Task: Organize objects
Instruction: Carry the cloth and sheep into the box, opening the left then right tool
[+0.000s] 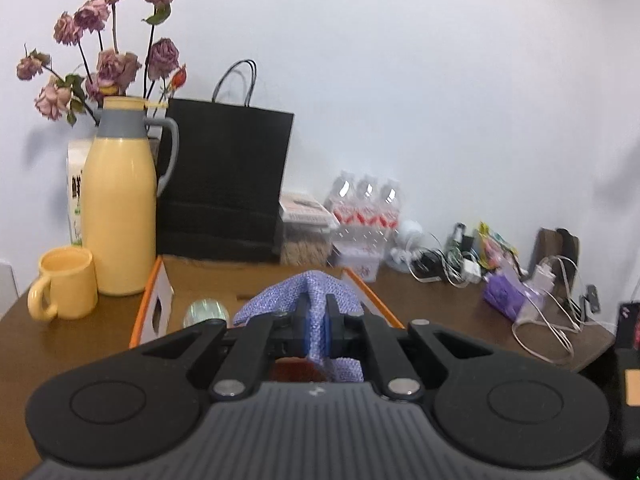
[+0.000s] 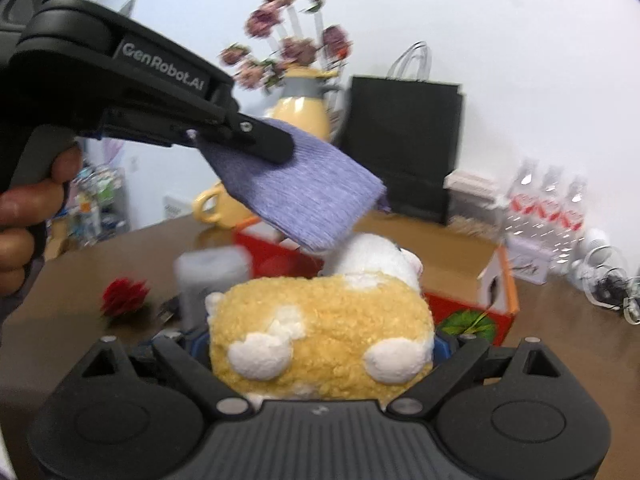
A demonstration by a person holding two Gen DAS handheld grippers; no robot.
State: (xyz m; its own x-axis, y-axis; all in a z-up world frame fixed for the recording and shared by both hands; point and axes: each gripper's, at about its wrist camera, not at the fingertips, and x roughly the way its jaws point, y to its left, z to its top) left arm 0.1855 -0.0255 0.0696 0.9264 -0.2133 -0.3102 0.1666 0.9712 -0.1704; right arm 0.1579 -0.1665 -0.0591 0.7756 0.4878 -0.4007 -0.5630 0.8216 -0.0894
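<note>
1. Both hands are loaded: this looks like the carry stage, with two items on their way to the open cardboard box (image 2: 452,248).
2. The left gripper (image 1: 316,330) is clamped on a purple knitted cloth (image 1: 304,292), which is pinched between the blue pads and held up in the air above the box's near edge.
3. The right gripper (image 2: 320,344) is grasping a yellow-and-white plush toy (image 2: 320,328), wedged between its fingers on the near side of the box.
4. From the right wrist view, the cloth hangs just above and beyond the plush, not touching it.
5. Next move, by my reckoning: bring each item over the box opening, lower it, then release, cloth first since it's closer.
</note>
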